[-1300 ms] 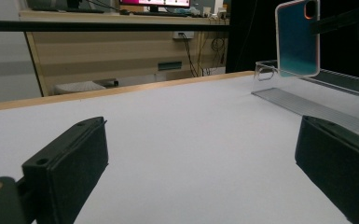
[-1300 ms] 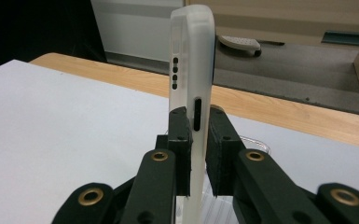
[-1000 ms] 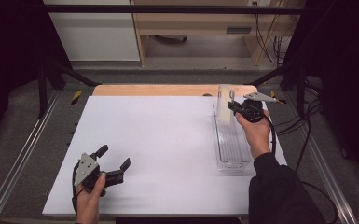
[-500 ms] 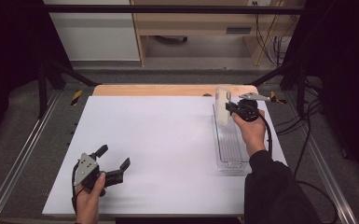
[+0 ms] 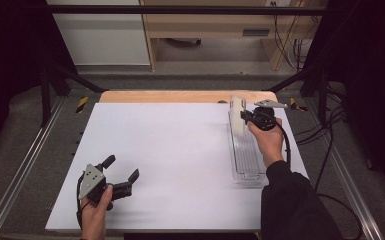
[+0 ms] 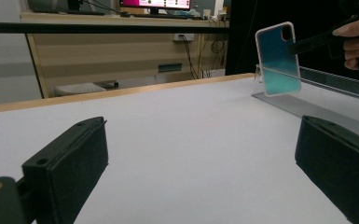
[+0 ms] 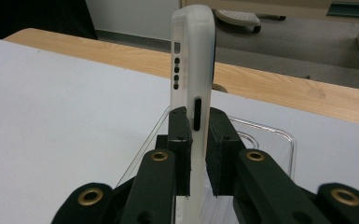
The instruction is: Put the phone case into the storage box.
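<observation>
One phone case (image 7: 192, 84) upright, long axis vertical

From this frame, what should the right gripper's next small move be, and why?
Probably carry the phone case leftward, clear of the clear tray, toward the open white tabletop. The right gripper is shut on the case's edge and holds it upright above the tray's far end, so it looks already lifted out. The left gripper rests open near the front-left corner.

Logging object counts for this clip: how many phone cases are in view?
1: a phone case clamped upright in the right tongs, above the far end of the clear tray.
</observation>
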Action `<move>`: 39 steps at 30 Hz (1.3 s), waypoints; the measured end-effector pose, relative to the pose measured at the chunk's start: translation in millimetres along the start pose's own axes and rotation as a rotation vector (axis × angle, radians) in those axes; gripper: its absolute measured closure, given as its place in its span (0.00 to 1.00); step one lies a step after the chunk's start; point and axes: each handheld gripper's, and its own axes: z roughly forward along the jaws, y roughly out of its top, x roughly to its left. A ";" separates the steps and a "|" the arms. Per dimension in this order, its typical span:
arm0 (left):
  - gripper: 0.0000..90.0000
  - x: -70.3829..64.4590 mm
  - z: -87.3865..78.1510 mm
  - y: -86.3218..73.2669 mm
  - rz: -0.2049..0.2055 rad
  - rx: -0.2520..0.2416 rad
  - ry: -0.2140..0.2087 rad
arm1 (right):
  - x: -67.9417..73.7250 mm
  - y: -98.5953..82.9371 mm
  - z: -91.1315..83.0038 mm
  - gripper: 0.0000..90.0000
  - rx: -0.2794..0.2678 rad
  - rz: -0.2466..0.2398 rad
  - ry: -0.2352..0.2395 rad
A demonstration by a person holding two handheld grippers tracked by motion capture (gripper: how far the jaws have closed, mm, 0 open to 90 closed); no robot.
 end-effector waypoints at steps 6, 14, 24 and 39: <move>0.02 0.3 -0.1 0.1 0.002 -0.001 0.000 | 0.4 -0.3 1.5 0.91 0.005 -0.001 0.000; 0.02 0.1 0.0 0.1 0.001 0.000 0.000 | 1.3 0.1 3.1 0.91 0.014 -0.001 0.001; 0.02 0.2 -0.2 0.2 0.002 0.000 0.000 | 1.7 0.3 4.2 0.91 0.026 0.001 0.002; 0.02 0.3 -0.2 0.3 0.003 0.001 0.000 | 1.0 3.5 5.2 0.90 0.047 -0.003 0.007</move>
